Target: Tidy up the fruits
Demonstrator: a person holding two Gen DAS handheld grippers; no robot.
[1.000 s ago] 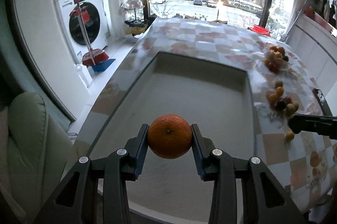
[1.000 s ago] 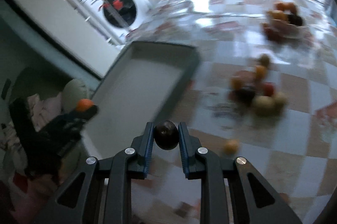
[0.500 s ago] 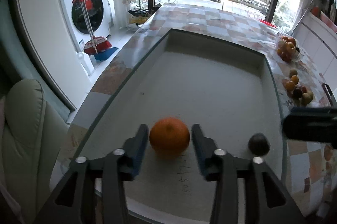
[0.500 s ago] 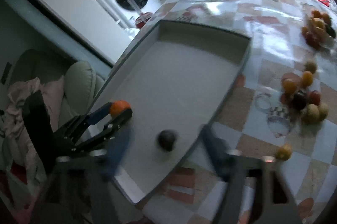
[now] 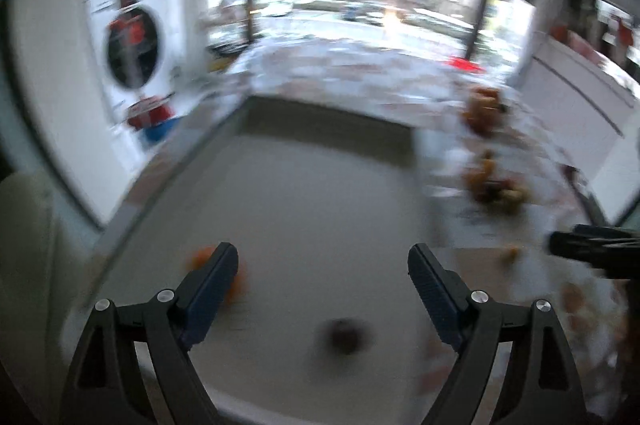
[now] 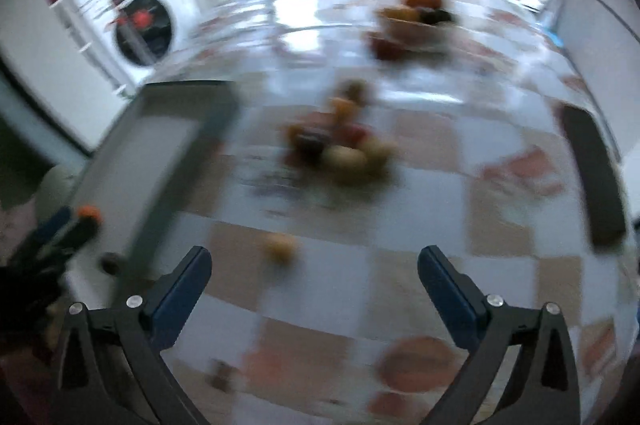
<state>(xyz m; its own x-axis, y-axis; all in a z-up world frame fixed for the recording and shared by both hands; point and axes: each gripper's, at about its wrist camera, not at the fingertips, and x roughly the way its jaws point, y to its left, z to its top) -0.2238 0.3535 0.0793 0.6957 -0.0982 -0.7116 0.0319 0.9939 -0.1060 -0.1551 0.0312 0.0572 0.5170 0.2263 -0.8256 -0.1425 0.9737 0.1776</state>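
Observation:
Both views are blurred by motion. My left gripper (image 5: 322, 263) is open and empty over the near end of the grey tray (image 5: 320, 153). An orange (image 5: 200, 259) lies in the tray, partly behind the left finger. A dark round fruit (image 5: 346, 335) lies in the tray near its front. My right gripper (image 6: 314, 267) is open and empty above the checkered tabletop, facing a heap of mixed fruits (image 6: 340, 141). A single yellow fruit (image 6: 280, 247) lies on the table just ahead of it. The tray (image 6: 152, 153) shows at the left of the right wrist view.
A bowl of fruits (image 6: 416, 17) stands farther back on the table. A dark flat object (image 6: 592, 177) lies at the table's right edge. Washing machines (image 5: 132, 41) stand to the left. The right gripper's tip (image 5: 584, 245) shows at the right of the left wrist view.
Both grippers have opened wide and let go of their fruits, which now lie in the tray. The right gripper has swung right, away from the tray and toward the fruit heap.

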